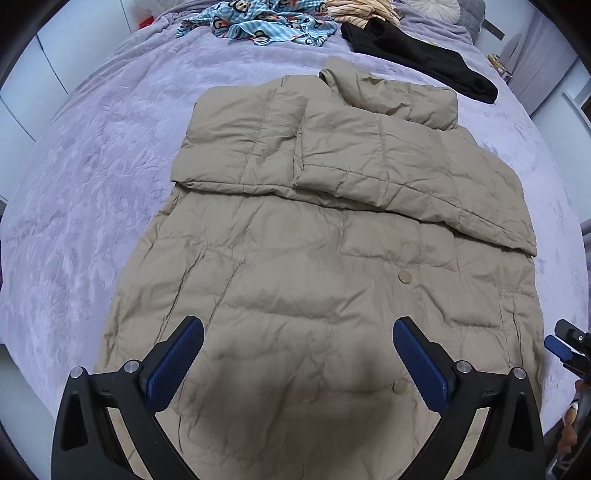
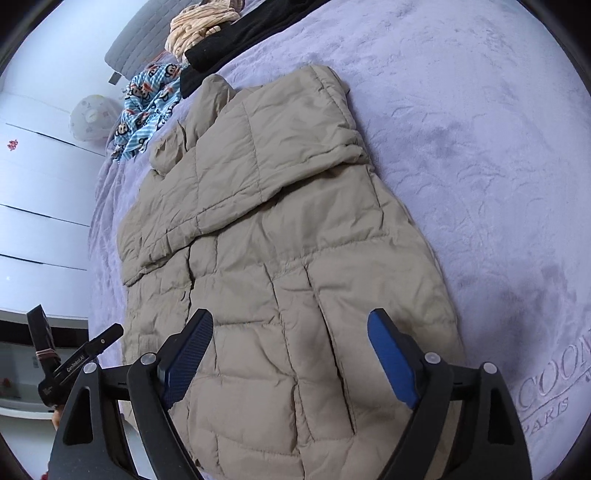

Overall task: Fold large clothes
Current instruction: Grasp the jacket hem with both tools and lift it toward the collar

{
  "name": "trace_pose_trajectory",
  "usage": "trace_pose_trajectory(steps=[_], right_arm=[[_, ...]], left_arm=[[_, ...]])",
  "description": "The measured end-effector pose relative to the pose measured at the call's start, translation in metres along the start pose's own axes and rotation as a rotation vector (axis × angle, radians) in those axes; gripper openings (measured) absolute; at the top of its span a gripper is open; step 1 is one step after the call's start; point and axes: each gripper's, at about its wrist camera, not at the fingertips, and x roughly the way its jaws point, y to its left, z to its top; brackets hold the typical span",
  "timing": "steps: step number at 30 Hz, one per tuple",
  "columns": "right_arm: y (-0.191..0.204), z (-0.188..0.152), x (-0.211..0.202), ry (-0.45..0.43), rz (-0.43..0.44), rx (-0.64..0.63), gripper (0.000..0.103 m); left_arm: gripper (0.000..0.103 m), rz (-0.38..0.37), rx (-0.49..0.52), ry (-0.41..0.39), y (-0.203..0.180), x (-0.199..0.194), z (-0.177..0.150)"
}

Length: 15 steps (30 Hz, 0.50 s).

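A large beige quilted puffer jacket point(image 1: 314, 236) lies flat on the lilac bedspread point(image 1: 92, 184), both sleeves folded across its chest and the collar at the far end. My left gripper point(image 1: 297, 343) is open and empty, hovering over the jacket's lower front near two snap buttons point(image 1: 406, 276). The same jacket point(image 2: 280, 258) fills the right wrist view. My right gripper point(image 2: 290, 332) is open and empty above the jacket's hem area. The right gripper's tip also shows at the right edge of the left wrist view point(image 1: 565, 343), beside the jacket's edge.
At the far end of the bed lie a blue monkey-print garment point(image 1: 266, 22), a black garment point(image 1: 417, 51) and a peach striped one point(image 1: 362, 9). White wardrobe doors point(image 2: 33, 206) stand to the left. The bedspread point(image 2: 498, 166) extends to the right of the jacket.
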Motion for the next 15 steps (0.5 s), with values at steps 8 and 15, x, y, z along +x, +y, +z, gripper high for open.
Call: trace_pose_trajectory(steps=[8, 15], right_arm=[[0.003, -0.034, -0.008, 0.010, 0.012, 0.062, 0.088], [0.015, -0.072, -0.014, -0.045, 0.028, 0.148, 0.089]], left_arm=[[0.102, -0.007, -0.008, 0.054, 0.015, -0.016, -0.035], [0.102, -0.012, 0.013, 0.080, 0.042, -0.025, -0.057]])
